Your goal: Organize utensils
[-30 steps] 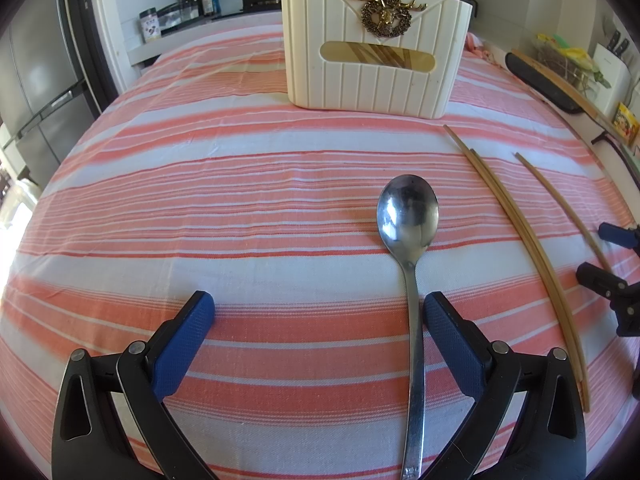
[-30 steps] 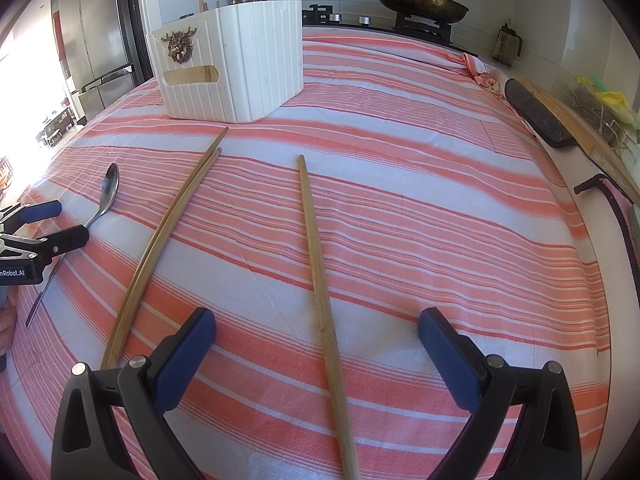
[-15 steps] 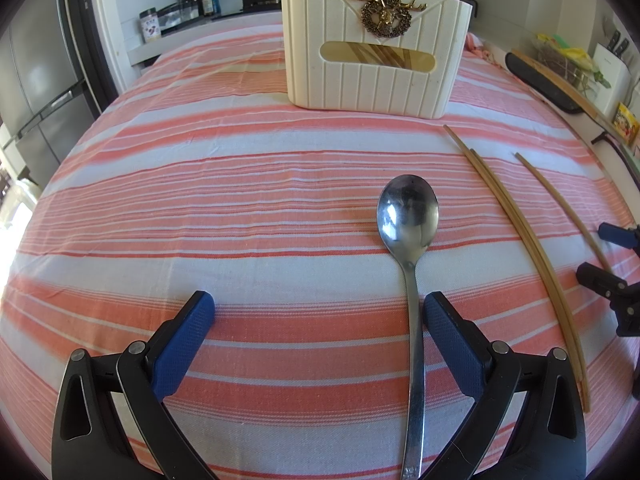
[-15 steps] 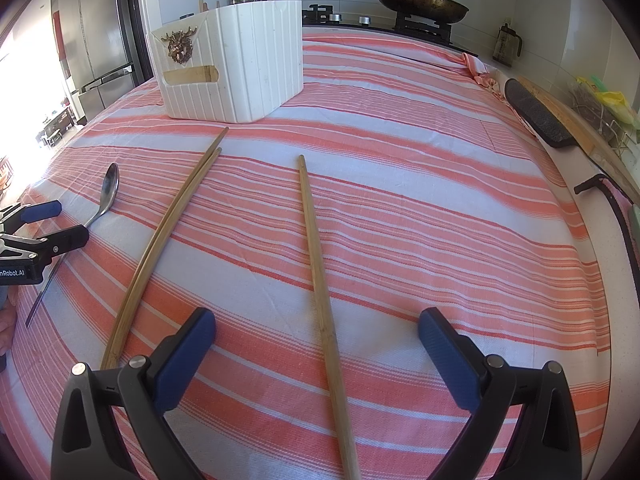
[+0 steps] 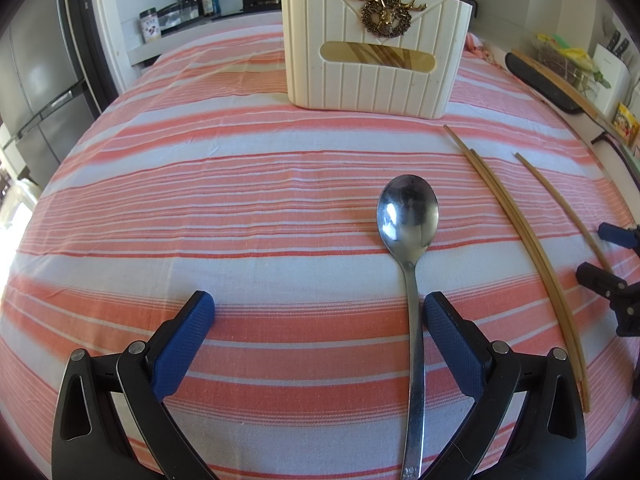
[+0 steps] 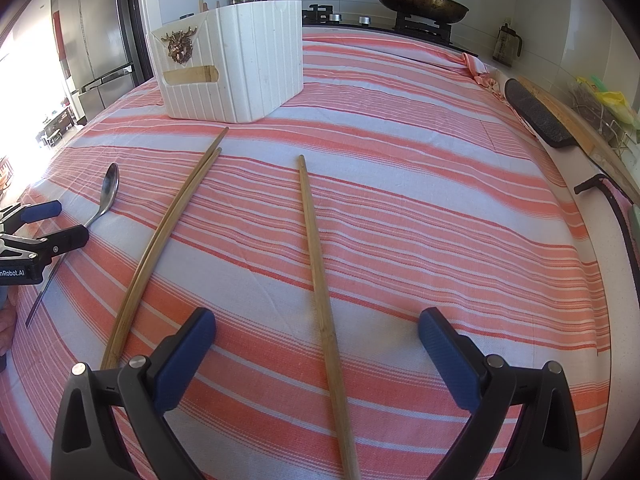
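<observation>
A steel spoon (image 5: 409, 224) lies on the striped cloth, bowl pointing away, its handle running back between the fingers of my left gripper (image 5: 319, 312), close to the right finger. That gripper is open and holds nothing. A cream utensil box (image 5: 374, 46) with a brass stag emblem stands at the far side, with sticks inside. A pair of long bamboo chopsticks (image 6: 168, 232) lies touching side by side; a single chopstick (image 6: 320, 280) runs between the fingers of my right gripper (image 6: 316, 328), which is open and empty. The spoon (image 6: 107, 192) and left gripper (image 6: 56, 226) show at the left.
The orange and white striped cloth (image 6: 440, 184) covers the whole counter. A frying pan (image 6: 420, 2) sits on the stove behind. A dark flat tool (image 6: 536, 114) and a wooden board lie along the right edge. Bottles and a fridge (image 5: 36, 60) stand at the left.
</observation>
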Demonstrator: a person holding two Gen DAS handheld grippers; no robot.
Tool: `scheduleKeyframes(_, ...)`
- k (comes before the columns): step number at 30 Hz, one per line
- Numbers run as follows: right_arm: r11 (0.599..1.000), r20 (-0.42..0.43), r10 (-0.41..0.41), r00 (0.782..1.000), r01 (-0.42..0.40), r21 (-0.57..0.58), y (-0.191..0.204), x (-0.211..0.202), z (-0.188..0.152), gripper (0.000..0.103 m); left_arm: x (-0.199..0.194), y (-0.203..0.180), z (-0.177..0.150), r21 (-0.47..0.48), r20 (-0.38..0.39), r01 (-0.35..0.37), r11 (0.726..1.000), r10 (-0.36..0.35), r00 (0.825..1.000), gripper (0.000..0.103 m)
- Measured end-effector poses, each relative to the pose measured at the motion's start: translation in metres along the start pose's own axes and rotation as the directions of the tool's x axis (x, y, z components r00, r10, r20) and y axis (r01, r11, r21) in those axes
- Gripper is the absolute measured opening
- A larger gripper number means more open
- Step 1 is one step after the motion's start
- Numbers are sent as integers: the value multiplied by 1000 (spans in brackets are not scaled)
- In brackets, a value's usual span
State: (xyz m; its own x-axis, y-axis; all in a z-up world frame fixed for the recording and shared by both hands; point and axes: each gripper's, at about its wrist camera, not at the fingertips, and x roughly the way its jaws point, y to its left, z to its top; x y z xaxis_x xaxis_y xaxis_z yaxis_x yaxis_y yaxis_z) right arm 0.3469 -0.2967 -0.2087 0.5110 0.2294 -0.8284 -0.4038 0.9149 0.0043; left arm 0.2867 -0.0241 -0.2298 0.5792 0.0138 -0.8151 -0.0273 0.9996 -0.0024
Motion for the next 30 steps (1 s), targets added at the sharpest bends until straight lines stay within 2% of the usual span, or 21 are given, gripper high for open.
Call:
scheduleKeyframes(24,1000,0,0,1000,0,0,0,0,0,103,-1,0,0,0,1,1,1000,-1,1000,103)
scheduleKeyframes(30,1000,0,0,1000,0,0,0,0,0,103,-1,1,-1,26,-7,15,1000,-15,1000,103)
